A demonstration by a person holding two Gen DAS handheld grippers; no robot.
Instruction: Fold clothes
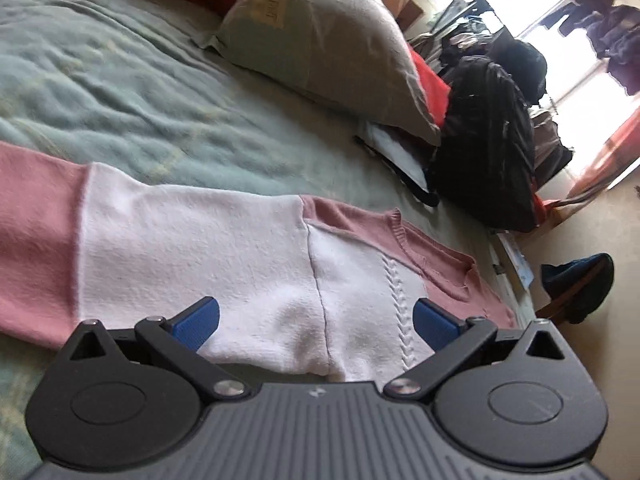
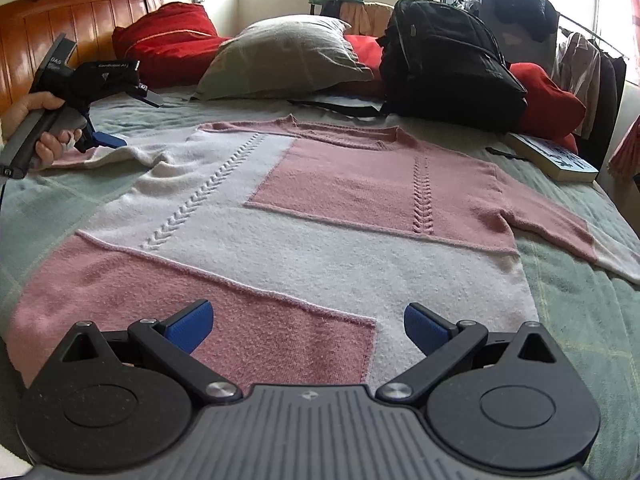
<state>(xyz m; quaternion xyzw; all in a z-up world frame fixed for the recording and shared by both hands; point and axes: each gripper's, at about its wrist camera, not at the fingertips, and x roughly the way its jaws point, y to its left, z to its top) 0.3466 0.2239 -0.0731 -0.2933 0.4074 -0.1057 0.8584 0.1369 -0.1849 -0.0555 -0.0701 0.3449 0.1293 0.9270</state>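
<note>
A pink-and-white knit sweater (image 2: 304, 216) lies spread flat, front up, on a bed covered with a pale green quilted blanket (image 2: 580, 300), its neckline toward the grey pillow (image 2: 280, 56) and its hem nearest the right gripper (image 2: 308, 326). The knit is blocked in rectangles of dusty pink and white, with raised seams between them and two braided cable lines running down the chest. The right gripper hovers over the hem, its blue ribbed fingertips (image 2: 190, 326) spread wide and holding nothing. At the sweater's left sleeve (image 1: 160, 240), the left gripper (image 1: 316, 320), held in a person's hand (image 2: 44, 132), sits low over the white fabric where sleeve joins body, its jaws likewise spread wide with cloth between but not pinched. Beyond the sweater's neckline, a black backpack (image 2: 448, 60) stands beside the pillow, red cushions (image 2: 168, 36) lean against a wooden slatted headboard (image 2: 76, 24), and a paperback book (image 2: 556, 158) rests near the sweater's right shoulder.
</note>
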